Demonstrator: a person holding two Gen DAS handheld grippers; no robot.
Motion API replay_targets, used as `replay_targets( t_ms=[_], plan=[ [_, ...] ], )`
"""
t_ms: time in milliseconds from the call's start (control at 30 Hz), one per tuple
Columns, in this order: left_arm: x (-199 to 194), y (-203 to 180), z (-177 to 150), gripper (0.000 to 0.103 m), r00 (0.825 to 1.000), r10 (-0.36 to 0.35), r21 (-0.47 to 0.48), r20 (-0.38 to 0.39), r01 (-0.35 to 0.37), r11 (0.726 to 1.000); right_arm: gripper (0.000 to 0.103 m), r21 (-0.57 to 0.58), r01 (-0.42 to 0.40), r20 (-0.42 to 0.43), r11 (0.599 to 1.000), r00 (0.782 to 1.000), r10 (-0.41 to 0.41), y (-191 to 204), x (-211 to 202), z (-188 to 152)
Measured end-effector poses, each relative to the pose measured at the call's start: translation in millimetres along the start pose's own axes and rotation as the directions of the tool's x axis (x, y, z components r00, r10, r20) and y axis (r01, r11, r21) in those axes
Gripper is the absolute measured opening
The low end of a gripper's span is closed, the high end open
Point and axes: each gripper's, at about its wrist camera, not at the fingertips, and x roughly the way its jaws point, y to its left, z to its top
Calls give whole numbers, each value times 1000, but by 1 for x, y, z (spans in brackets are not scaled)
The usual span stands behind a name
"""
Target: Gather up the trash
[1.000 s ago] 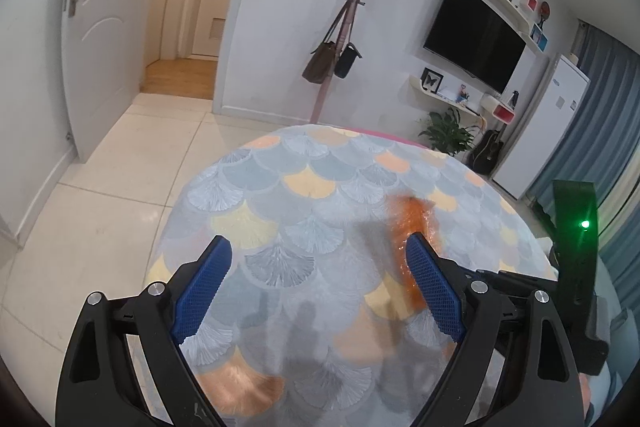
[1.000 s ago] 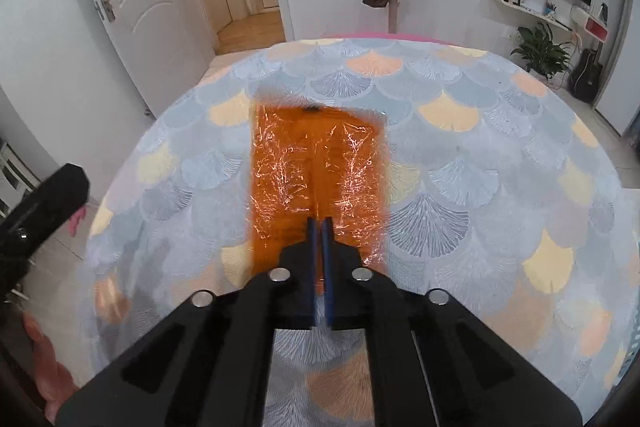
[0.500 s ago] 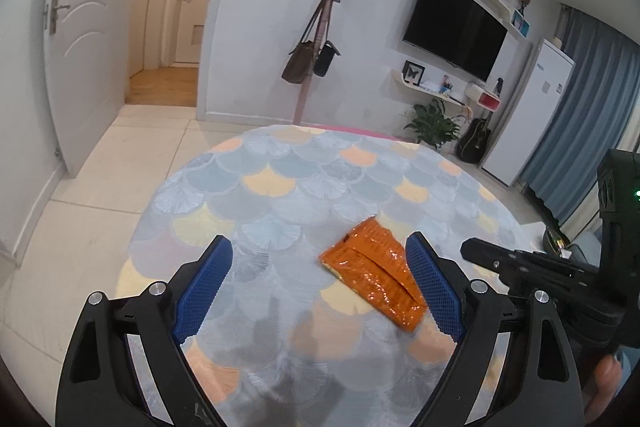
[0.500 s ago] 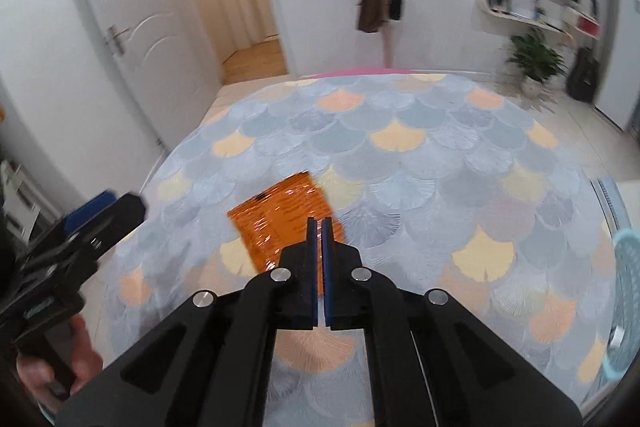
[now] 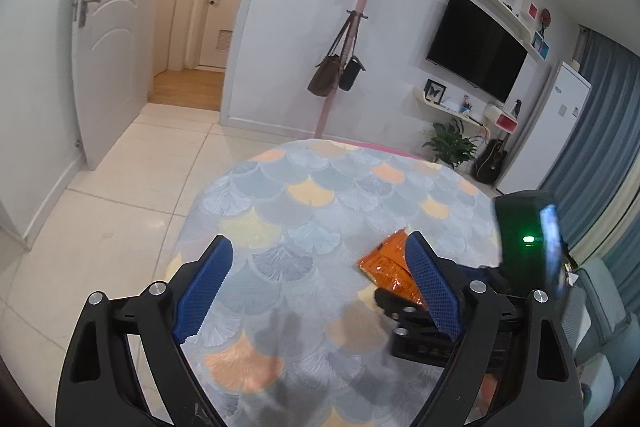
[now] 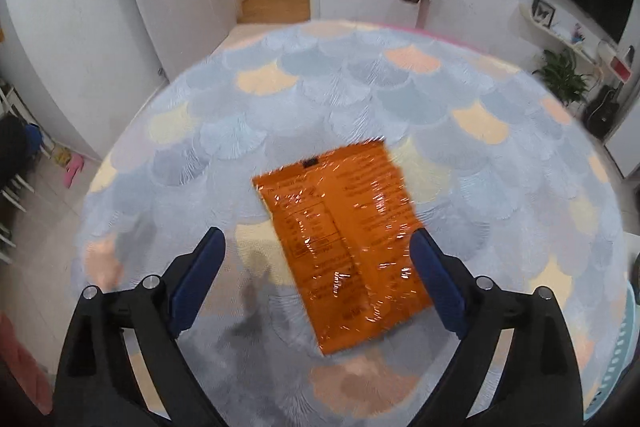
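An orange foil snack wrapper (image 6: pixel 344 239) lies flat on a round rug with a fan-scale pattern (image 6: pixel 360 95). My right gripper (image 6: pixel 316 279) is open above the rug, its blue pads either side of the wrapper's near half. In the left wrist view the wrapper (image 5: pixel 386 267) shows partly behind the right pad of my left gripper (image 5: pixel 320 287), which is open and empty above the rug (image 5: pixel 304 211). The right gripper's black body (image 5: pixel 524 259) with a green light stands at the right.
A pink coat stand with bags (image 5: pixel 340 67) stands behind the rug. A white door (image 5: pixel 104 59) and a hallway are at the left. A plant (image 5: pixel 452 143), a guitar and a white fridge (image 5: pixel 556 131) are at the right. A light blue basket edge (image 6: pixel 616 359) shows lower right.
My right gripper was shut and has opened wide; it now sits lower and closer over the wrapper. The left gripper stayed open and swung its view left and up.
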Motion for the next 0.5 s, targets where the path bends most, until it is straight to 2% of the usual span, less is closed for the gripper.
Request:
replay_targets(
  t_ms=[100, 200, 267, 333, 400, 433, 500],
  plan=[
    [2, 3, -1, 85, 1000, 2, -5, -6, -2, 1000, 88, 31, 30, -16, 999, 999, -30, -5, 10, -5],
    [3, 3, -1, 85, 1000, 0, -9, -10, 0, 1000, 66, 43, 71, 11, 997, 997, -71, -13, 7, -5],
    [5, 0, -2, 85, 1000, -3, -7, -15, 3, 1000, 38, 51, 88, 31, 995, 995, -90, -22, 5, -3],
    [4, -3, -3, 85, 1000, -8, -4, -17, 8, 1000, 21, 88, 73, 31, 993, 997, -76, -34, 2, -2],
    [5, -8, -4, 85, 1000, -14, 2, -20, 14, 1000, 12, 150, 17, 49, 989, 999, -25, -51, -6, -5],
    [6, -11, -5, 85, 1000, -19, 7, -22, 19, 1000, 1, 178, -1, 67, 984, 998, -11, -60, -14, -8],
    [8, -20, -5, 85, 999, -29, 19, -26, 30, 999, 1, 214, -5, 96, 977, 995, -16, -73, -27, -12]
  ],
)
